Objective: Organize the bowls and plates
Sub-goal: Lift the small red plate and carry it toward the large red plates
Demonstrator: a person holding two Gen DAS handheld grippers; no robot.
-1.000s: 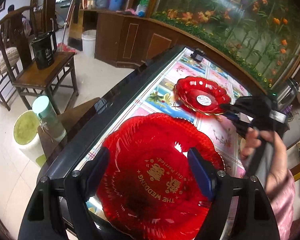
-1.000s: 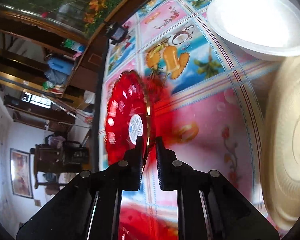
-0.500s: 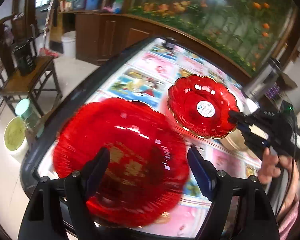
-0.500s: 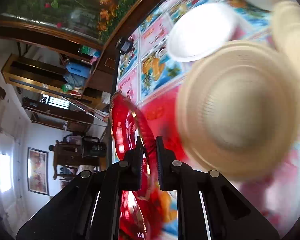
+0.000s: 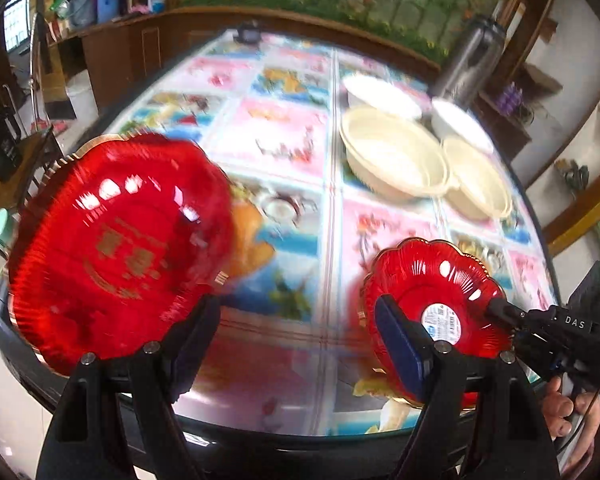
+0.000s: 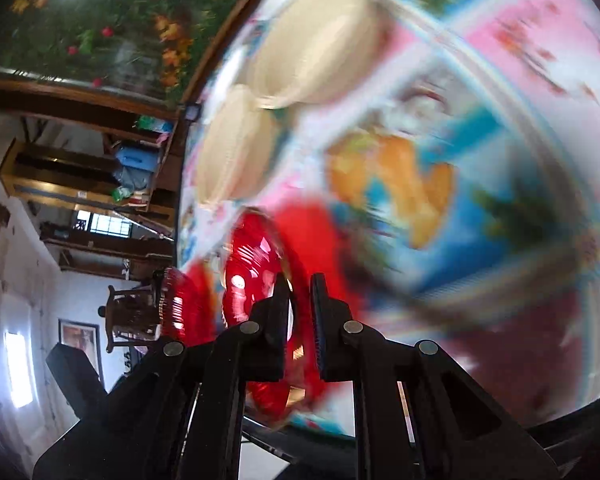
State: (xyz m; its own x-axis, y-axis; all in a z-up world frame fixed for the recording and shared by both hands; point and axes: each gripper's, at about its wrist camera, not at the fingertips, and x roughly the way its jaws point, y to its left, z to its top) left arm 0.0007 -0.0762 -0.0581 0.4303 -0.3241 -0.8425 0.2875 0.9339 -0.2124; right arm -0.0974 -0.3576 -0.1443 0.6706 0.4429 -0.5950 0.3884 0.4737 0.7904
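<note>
The right tongs (image 6: pixel 300 316) are pinching the small red dish (image 5: pixel 432 304) by its rim. The left tongs (image 5: pixel 296 344) are standing wide, gripping nothing, beside the big red plate (image 5: pixel 112 244) on the table (image 5: pixel 292 148).

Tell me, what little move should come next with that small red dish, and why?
Probably carry the small red dish, pinched by its rim in the right gripper, across to the large red plate at the table's left edge and lower it on. The cream bowls are already grouped; the left gripper holds nothing.
</note>
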